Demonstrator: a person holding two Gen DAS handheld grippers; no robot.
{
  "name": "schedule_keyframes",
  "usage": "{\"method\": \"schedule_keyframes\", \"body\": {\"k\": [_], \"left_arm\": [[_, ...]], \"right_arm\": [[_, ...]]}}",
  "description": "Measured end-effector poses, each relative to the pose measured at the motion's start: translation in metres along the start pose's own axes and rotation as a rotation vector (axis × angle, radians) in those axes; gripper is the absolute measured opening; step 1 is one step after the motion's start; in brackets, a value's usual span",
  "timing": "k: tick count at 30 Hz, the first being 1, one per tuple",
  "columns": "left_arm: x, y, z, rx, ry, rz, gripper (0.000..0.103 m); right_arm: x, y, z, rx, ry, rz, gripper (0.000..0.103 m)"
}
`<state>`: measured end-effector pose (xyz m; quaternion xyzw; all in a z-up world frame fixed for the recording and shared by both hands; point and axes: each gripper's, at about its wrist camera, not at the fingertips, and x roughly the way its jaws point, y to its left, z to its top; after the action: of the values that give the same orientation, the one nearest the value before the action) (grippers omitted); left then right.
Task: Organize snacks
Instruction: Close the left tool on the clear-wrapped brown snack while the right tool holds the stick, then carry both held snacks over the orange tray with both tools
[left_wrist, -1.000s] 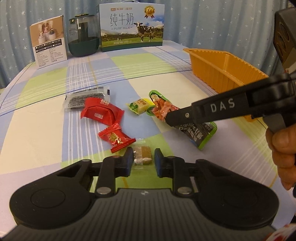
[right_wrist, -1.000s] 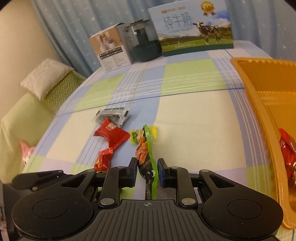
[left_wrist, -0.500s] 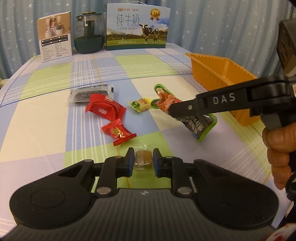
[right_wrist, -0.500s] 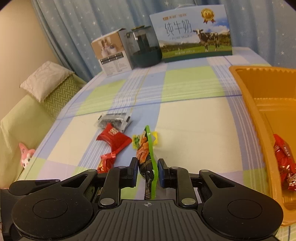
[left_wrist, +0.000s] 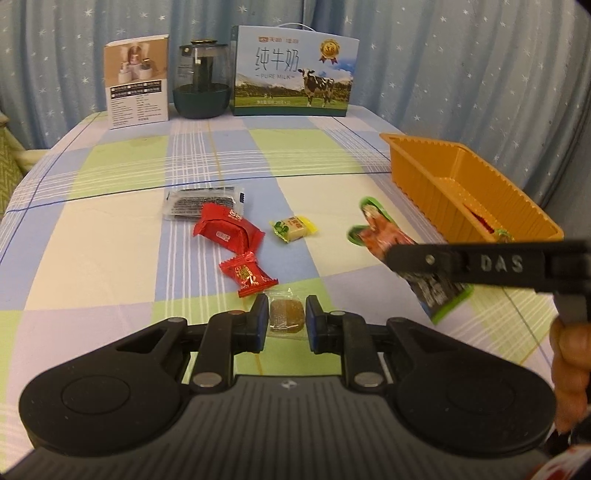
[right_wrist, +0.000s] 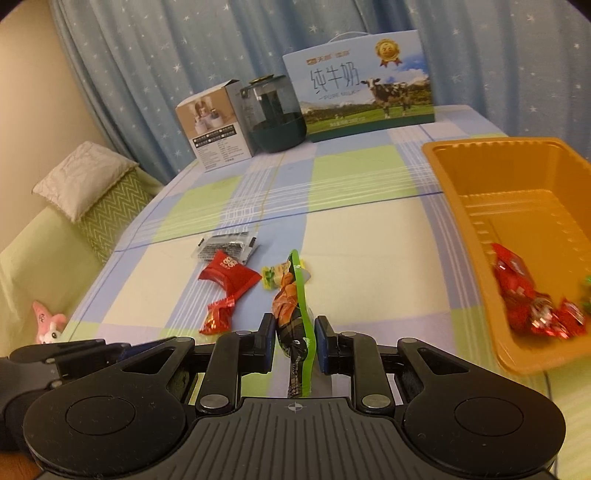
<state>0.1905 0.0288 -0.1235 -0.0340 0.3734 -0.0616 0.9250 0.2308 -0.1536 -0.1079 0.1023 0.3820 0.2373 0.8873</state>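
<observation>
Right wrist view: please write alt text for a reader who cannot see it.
The right hand-held gripper holds a green-edged snack packet upright between its fingers, above a checked tablecloth. An orange tray on the right already contains red-wrapped snacks. Four more snacks lie on the cloth ahead.

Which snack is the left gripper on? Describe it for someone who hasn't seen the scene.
On the checked tablecloth, nearest the camera, the left gripper brackets a brown candy in clear wrap. Its neighbours are red, yellow or black.

Orange tray (right_wrist: 461, 192), checked tablecloth (left_wrist: 295, 147)
</observation>
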Motion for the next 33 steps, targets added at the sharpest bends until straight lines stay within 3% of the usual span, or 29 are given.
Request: {"method": "schedule_keyframes", "body": {"k": [15, 33], "left_arm": [[-0.057, -0.051, 0.028, -0.03, -0.061, 0.003, 0.019], [-0.069, -0.122, 0.043, 0.019, -0.07, -0.075, 0.019]], "right_arm": [[-0.098, -0.009, 0.014, 0.07, -0.115, -0.049, 0.023], [-0.163, -0.052, 0.016, 0.122, -0.186, -0.113, 0.023]]}}
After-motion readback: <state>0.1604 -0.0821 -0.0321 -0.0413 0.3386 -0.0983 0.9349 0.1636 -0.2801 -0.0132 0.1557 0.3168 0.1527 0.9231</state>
